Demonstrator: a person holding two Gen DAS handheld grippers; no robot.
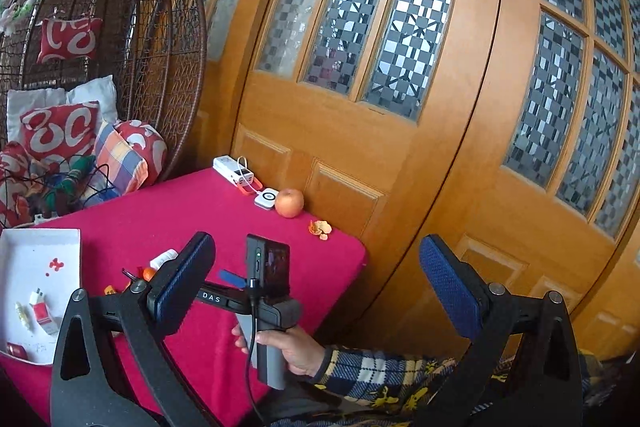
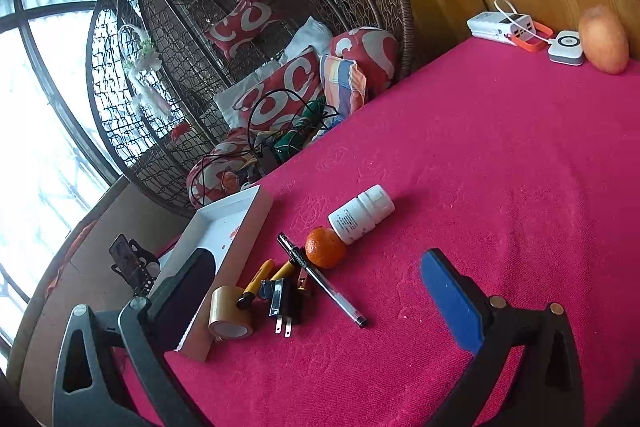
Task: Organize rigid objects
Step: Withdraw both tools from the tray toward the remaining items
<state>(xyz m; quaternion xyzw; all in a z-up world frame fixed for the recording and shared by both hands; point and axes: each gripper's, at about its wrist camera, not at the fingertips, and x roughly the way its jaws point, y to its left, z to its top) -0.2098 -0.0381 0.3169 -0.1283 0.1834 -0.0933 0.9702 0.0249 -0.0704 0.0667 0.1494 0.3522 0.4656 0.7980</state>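
Seen from the left wrist: left gripper (image 1: pixel 316 247) spread wide and clasping nothing, held up off the table's three-o'clock edge and facing the wooden door (image 1: pixel 400 147). At eight o'clock in that view, the white box (image 1: pixel 24 255) on the pink cloth (image 1: pixel 168 211), with a few small items already inside.

Seen from the right wrist: right gripper (image 2: pixel 316 267) also spread wide and empty, poised above the loose clutter, its nine-o'clock finger hanging over the box. Just beside the box wall, a roll of tape (image 2: pixel 231 313). Next along, yellow-handled tools (image 2: pixel 256 281) wedged against a black plug (image 2: pixel 282 301), prongs pointing to six o'clock. Then a pen (image 2: pixel 324 287) running from eleven to five o'clock, touching a tangerine (image 2: pixel 325 247). Against the tangerine's one-o'clock side, a pill bottle (image 2: pixel 360 214) lying flat. Far off at one o'clock, an apple (image 2: pixel 604 41) by the door.

Main hazard, by the look of it: crowding. Little room for two fingers around the plug without also catching a tool handle or the pen. Second hazard: rolling. Tangerine, bottle, pen and tape all round, and apt to run across the cloth at a stray nudge. Third: clipping the box wall on the way down and shoving the box toward the table edge. Possible snagging of a fingertip in the nubbly cloth as well.
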